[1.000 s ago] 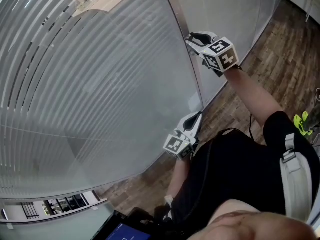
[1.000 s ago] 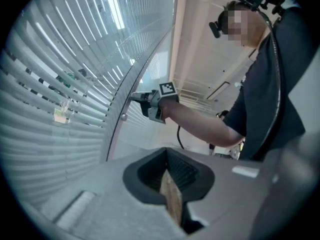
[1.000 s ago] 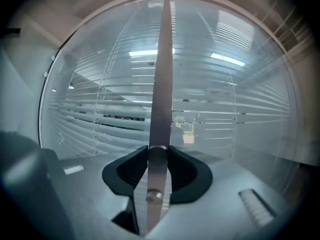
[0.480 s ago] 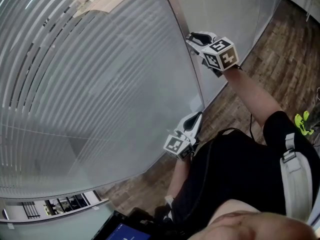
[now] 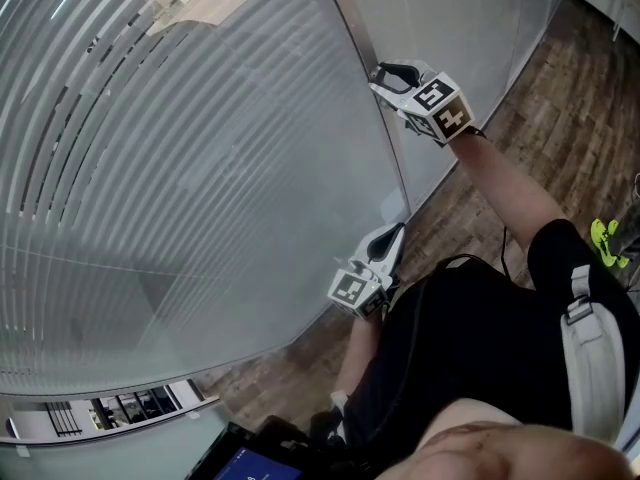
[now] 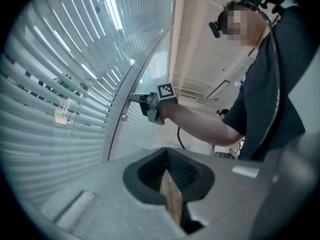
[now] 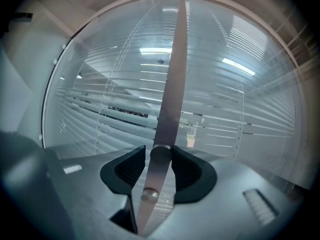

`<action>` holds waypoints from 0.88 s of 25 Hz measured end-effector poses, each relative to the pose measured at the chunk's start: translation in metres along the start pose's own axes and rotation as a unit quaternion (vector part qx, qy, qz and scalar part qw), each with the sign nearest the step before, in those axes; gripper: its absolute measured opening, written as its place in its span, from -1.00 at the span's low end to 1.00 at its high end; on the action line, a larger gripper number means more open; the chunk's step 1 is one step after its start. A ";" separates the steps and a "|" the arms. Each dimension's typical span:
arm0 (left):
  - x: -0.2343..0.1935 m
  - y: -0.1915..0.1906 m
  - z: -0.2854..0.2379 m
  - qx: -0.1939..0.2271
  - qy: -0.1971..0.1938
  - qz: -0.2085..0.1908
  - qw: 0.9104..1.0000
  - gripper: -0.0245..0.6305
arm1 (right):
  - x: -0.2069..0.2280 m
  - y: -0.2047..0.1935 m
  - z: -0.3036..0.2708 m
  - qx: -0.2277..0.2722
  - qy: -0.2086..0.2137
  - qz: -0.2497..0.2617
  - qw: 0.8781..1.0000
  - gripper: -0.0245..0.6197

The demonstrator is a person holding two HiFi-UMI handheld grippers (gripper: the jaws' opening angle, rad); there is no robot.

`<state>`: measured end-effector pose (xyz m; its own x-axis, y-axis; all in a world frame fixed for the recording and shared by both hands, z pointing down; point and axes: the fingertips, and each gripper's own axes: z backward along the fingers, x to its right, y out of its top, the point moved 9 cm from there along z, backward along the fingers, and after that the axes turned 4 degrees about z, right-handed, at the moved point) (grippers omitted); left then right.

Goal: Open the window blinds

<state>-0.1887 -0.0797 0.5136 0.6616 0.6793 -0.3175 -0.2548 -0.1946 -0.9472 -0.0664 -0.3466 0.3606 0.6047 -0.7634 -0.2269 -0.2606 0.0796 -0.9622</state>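
Nearest to us, the left gripper (image 5: 392, 238) hangs low in front of our body, its jaws pressed together on nothing. Through the slit below their tips, its own view shows only the brown wood-plank floor (image 6: 172, 204). Higher and further out, the right gripper (image 7: 160, 153) reaches the upright grey metal strip (image 7: 172, 84) that frames the glass. The small round metal knob (image 7: 161, 155) on that strip sits between its jaws. Those jaws have just been opening a little, yet the pads look to touch the knob on both sides. Behind the glass, left of the strip, hang the white horizontal slat blinds (image 5: 180, 188). They are mostly shut, with gaps toward the upper left in the head view.

We judge the step in hand to be twisting the knob to tilt the slats. To do it well, we should firm the pinch before rolling the wrist and keep the gripper square to the strip so the pads do not slide off. Short strokes, with an eye on the slats, would serve best.

Only the right gripper view shows the knob between the pads; the head view hides it behind the gripper. Only the left gripper view shows the right gripper side-on at the strip.
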 end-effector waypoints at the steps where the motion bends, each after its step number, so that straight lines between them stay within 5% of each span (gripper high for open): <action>1: 0.000 0.000 0.001 0.001 0.001 -0.002 1.000 -0.92 | -0.001 0.000 0.000 -0.002 0.000 0.008 1.000 -0.43; 7: 0.005 0.003 0.004 0.002 0.012 0.004 1.000 -0.92 | 0.004 -0.004 0.003 0.008 0.002 0.027 1.000 -0.43; 12: 0.005 0.006 0.006 0.005 0.017 0.002 1.000 -0.92 | -0.010 0.009 0.013 0.005 -0.008 0.170 0.985 -0.43; 16: 0.005 0.007 0.007 0.005 0.018 0.002 1.000 -0.92 | -0.017 0.011 0.019 -0.005 -0.023 0.305 0.952 -0.43; 22: 0.007 0.007 0.005 0.006 0.015 0.003 1.000 -0.92 | -0.029 0.001 0.013 -0.045 -0.054 0.496 0.865 -0.43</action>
<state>-0.1892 -0.0729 0.5049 0.6802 0.6569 -0.3251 -0.2671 -0.1910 -0.9446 -0.0739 -0.3162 0.3641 0.1154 -0.2820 -0.9524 -0.7466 0.6078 -0.2704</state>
